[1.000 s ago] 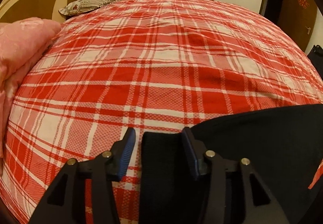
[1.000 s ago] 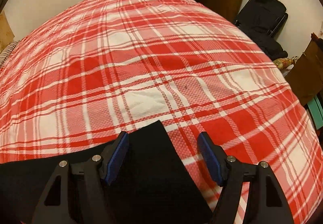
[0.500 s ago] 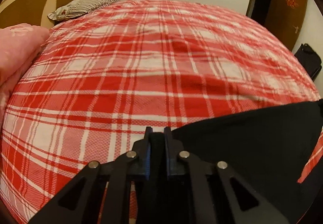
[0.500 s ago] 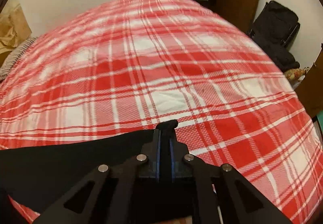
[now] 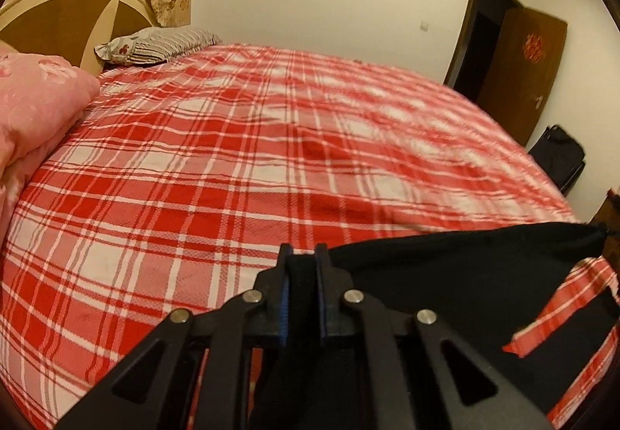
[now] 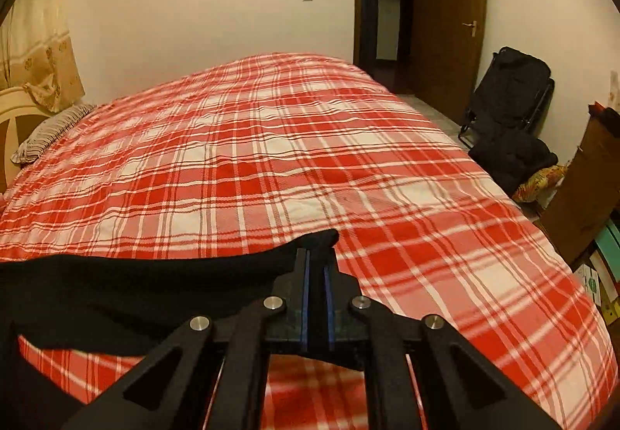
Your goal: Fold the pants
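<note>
Left hand-held gripper point(image 5: 304, 259) clamped on one corner of the black pants point(image 5: 445, 275); right hand-held gripper point(image 6: 314, 255) clamped on another, above the plaid bed point(image 6: 271, 158)

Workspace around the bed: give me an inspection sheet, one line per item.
Surface: bed under a red plaid sheet.
Job's things: black pants, one edge lifted and stretched between both grippers.
Clutter: pink quilt, striped pillow.
Grippers: left gripper and right gripper each shut on the pants.
Cables: nothing seen.
Surroundings: headboard, brown door, black folding chair.
</note>
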Action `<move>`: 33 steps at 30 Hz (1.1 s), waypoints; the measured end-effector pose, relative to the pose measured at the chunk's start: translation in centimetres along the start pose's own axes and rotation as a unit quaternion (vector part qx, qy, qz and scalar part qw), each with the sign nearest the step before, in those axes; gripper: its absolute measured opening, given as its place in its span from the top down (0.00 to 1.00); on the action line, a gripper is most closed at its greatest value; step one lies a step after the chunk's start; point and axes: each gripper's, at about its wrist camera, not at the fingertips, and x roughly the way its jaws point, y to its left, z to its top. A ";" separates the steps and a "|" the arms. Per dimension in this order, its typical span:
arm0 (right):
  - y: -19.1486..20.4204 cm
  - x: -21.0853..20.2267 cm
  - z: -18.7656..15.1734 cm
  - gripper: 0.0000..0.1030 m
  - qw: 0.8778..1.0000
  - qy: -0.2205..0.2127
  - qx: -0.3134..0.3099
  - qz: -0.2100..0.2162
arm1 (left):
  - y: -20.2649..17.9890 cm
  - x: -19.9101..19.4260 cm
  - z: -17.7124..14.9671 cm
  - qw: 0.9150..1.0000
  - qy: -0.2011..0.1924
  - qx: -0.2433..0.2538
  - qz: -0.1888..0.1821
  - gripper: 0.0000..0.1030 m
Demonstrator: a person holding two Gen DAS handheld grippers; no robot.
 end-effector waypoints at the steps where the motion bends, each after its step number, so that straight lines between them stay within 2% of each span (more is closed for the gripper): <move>1: -0.2 -0.5 -0.4 0.95 1.000 -0.005 0.001 -0.002 | 0.1 -0.5 -0.1 1.000 -0.005 0.000 -0.003 0.89; 12: -3.2 -6.0 -4.1 0.95 0.998 -0.045 0.041 -0.021 | 0.6 -5.4 -3.3 0.997 -0.048 0.013 -0.058 0.89; 22: -5.7 -8.8 -7.6 0.95 0.996 -0.070 0.059 -0.019 | 0.5 -8.3 -9.7 0.993 -0.048 0.026 -0.106 0.89; 28: -6.7 -9.8 -10.2 0.95 0.996 -0.062 0.063 -0.015 | 1.2 -7.6 -12.9 0.994 -0.021 0.023 -0.104 0.89; 33: -7.5 -10.7 -12.1 0.95 0.997 -0.032 0.065 -0.004 | 0.8 -7.9 -14.2 0.994 -0.024 0.043 -0.094 0.89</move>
